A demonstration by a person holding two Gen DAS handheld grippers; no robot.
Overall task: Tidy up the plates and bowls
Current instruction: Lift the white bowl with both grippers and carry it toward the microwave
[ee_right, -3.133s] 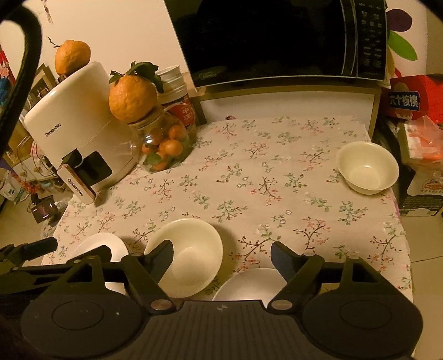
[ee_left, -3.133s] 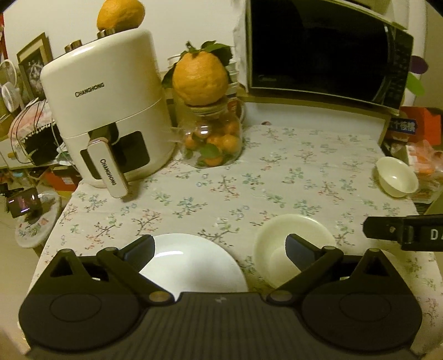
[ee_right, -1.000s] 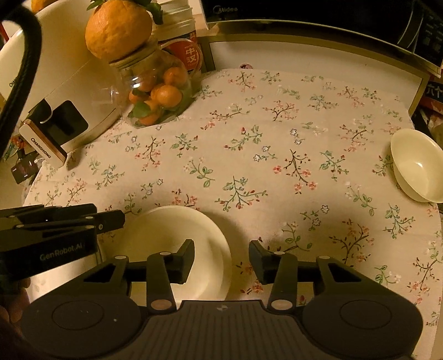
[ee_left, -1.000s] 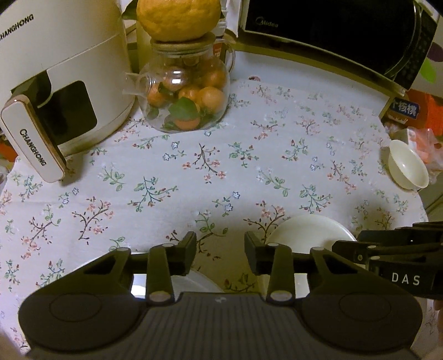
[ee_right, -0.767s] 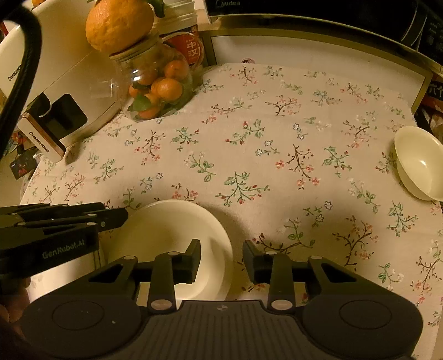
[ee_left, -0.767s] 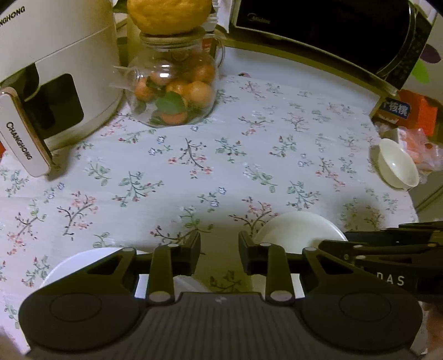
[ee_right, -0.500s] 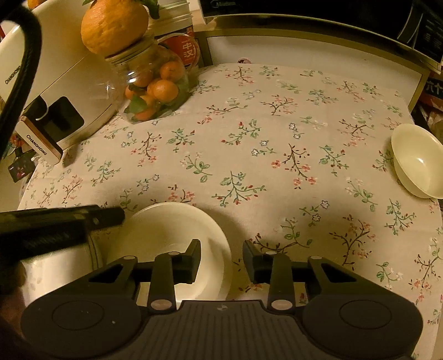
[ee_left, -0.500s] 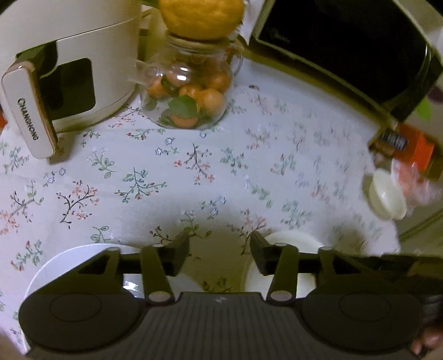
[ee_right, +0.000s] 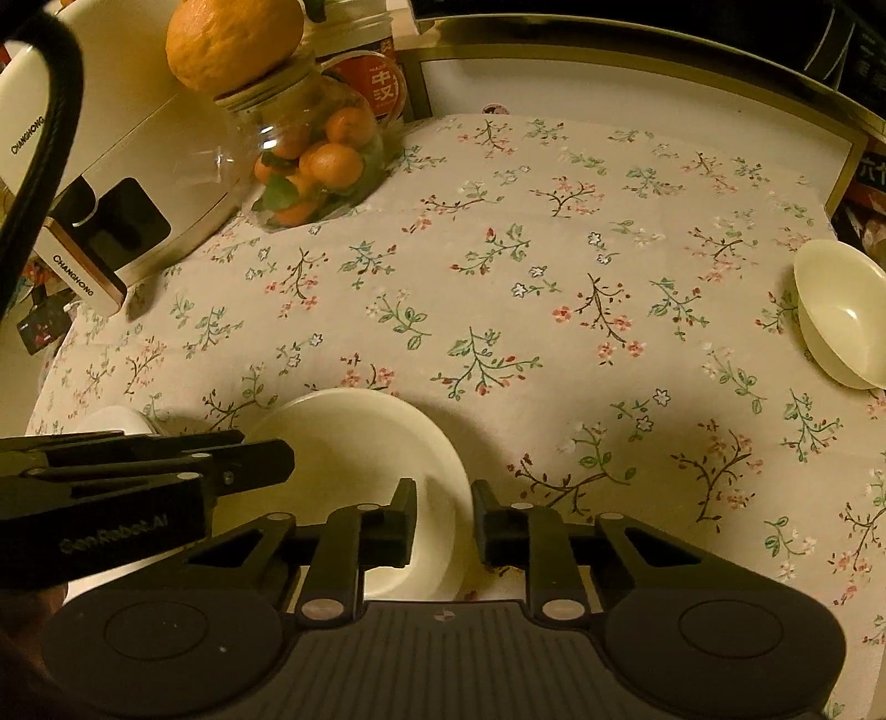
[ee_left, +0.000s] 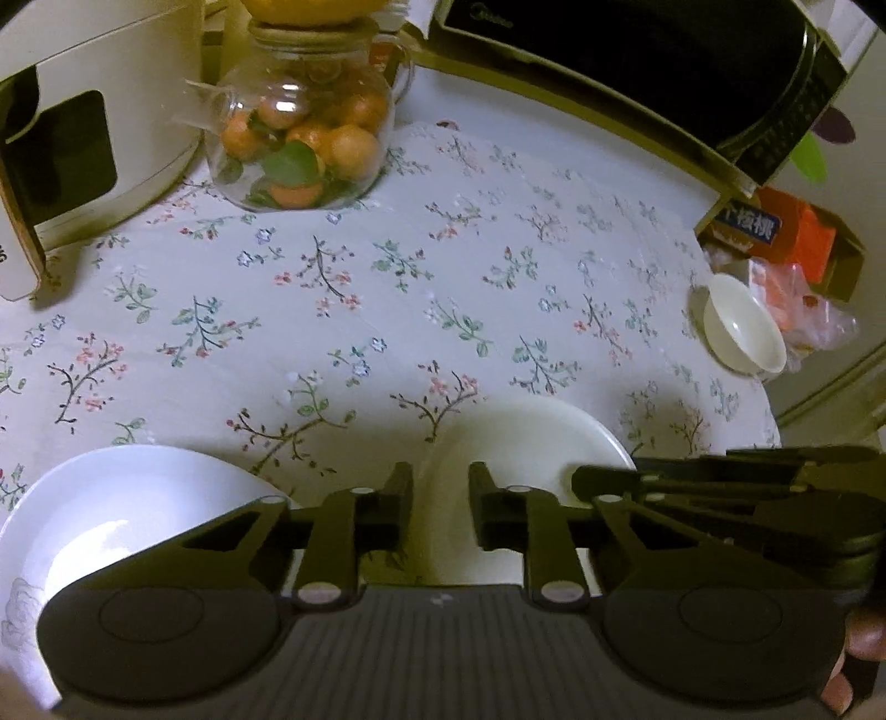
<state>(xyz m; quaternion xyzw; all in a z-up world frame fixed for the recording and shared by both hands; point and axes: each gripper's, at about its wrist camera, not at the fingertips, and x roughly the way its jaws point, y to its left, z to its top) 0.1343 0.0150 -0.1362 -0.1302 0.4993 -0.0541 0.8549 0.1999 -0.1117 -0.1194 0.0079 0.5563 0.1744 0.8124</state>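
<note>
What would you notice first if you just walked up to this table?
Probably the glass jar of little oranges at the back left, with a big orange sitting on top. Then the cream bowl near the front edge of the flowery tablecloth, with both black grippers closing at its rim.

My own left gripper (ee_left: 440,501) is covering the near part of the cream bowl (ee_left: 531,437), so I cannot tell whether my closing jaws are touching its rim. My gripper body is also hiding the near side of the white plate (ee_left: 127,498), and the frame edge is cropping its left side. In the right wrist view, my right gripper (ee_right: 443,512) is masking the bowl's near wall. The far bowl (ee_right: 841,315) is running off the right edge. The large orange (ee_left: 315,8) is getting cropped at the top.
</note>
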